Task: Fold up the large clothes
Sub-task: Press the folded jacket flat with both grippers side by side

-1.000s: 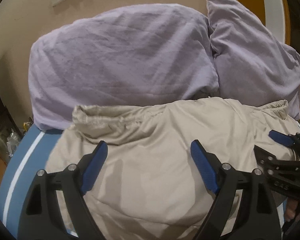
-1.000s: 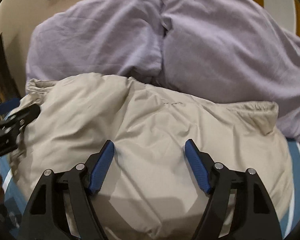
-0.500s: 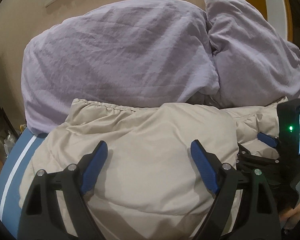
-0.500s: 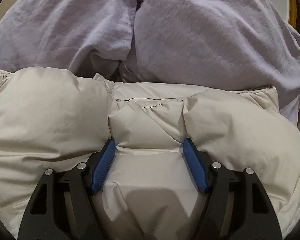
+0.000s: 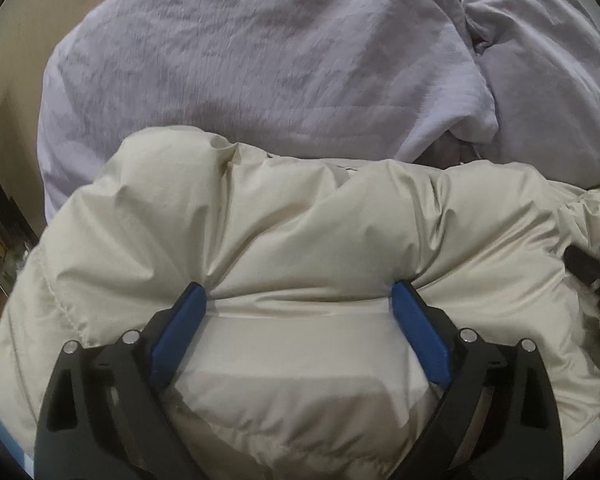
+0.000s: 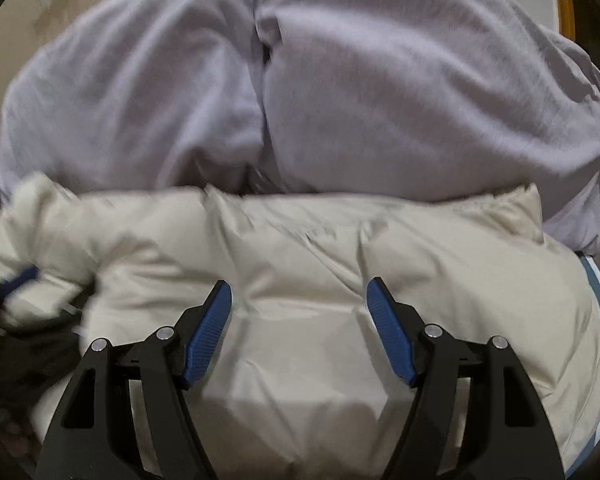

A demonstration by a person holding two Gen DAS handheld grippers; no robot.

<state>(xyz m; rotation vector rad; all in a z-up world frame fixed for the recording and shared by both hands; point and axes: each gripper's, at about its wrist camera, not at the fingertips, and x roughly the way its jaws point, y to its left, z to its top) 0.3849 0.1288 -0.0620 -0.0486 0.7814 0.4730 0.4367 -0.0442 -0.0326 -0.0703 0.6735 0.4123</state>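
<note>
Down on the bed, in the left wrist view, the left gripper (image 5: 296, 308) tilts forward and down onto a puffy cream jacket (image 5: 284, 232). Its blue fingers (image 5: 178, 336) dent the padding, with a bulge of fabric between them; the jaws are spreading at this moment, so the pads press down on the cloth, not together on it. The jacket fills the view from 3 through 6 to 9 o'clock. At 12 lie two lilac pillows (image 5: 260, 60), touching the jacket's far edge. At 3, the right gripper (image 5: 596, 264) shows only as a black and blue tip on the jacket.

Next, the right wrist view: the right gripper (image 6: 299, 312) also slopes downward over the jacket (image 6: 300, 248), jaws apart, tips resting on the fabric without pinching it. The pillows (image 6: 400, 92) sit at 12. At 9, blurred, the left gripper (image 6: 16, 292) lies on the jacket's edge. A blue sheet (image 6: 598, 292) shows at 4.
</note>
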